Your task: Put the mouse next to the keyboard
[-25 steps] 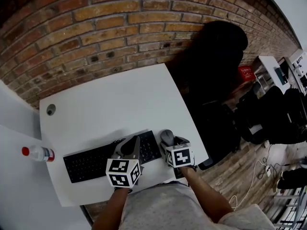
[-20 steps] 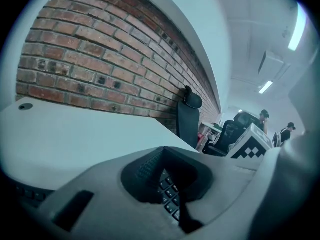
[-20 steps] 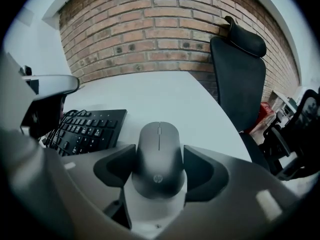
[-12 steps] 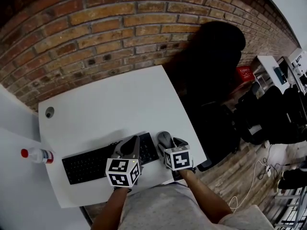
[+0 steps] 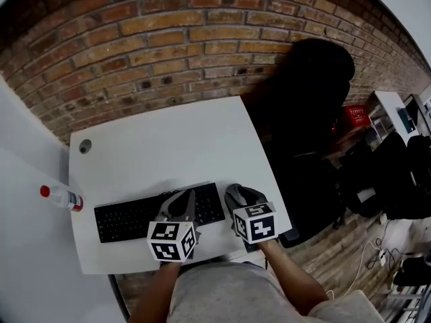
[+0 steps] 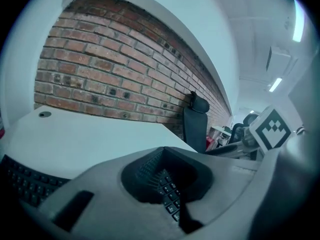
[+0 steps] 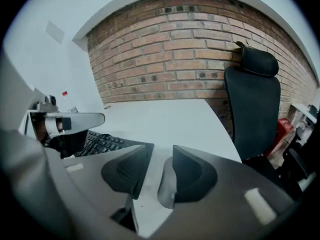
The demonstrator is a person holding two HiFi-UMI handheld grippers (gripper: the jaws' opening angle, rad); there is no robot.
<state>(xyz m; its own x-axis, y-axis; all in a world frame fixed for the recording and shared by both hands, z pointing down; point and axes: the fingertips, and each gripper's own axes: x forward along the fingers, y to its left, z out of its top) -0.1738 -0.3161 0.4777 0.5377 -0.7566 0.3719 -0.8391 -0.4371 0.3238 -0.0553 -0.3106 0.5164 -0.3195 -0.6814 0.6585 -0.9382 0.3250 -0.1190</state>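
The black keyboard (image 5: 135, 219) lies along the front of the white table (image 5: 168, 147). The grey mouse (image 5: 233, 194) rests on the table just off its right end. My right gripper (image 5: 245, 196) hovers at the mouse and its jaws are closing. In the right gripper view a gap of table shows between the jaws (image 7: 157, 166). The mouse (image 7: 165, 186) peeks out under the right-hand jaw, and no pad presses on it. My left gripper (image 5: 180, 204) is shut over the keyboard's right part. Keys show through the hollow of its jaws (image 6: 167, 191).
A plastic bottle with a red cap (image 5: 62, 197) lies at the table's left edge. A black office chair (image 5: 313, 79) stands off the right side, before the brick wall (image 5: 168, 32). A round cable hole (image 5: 85, 147) marks the far left corner.
The head view has shifted slightly. The mouse stays by the keyboard's right end with the right gripper still at it. The left gripper holds its place over the keyboard.
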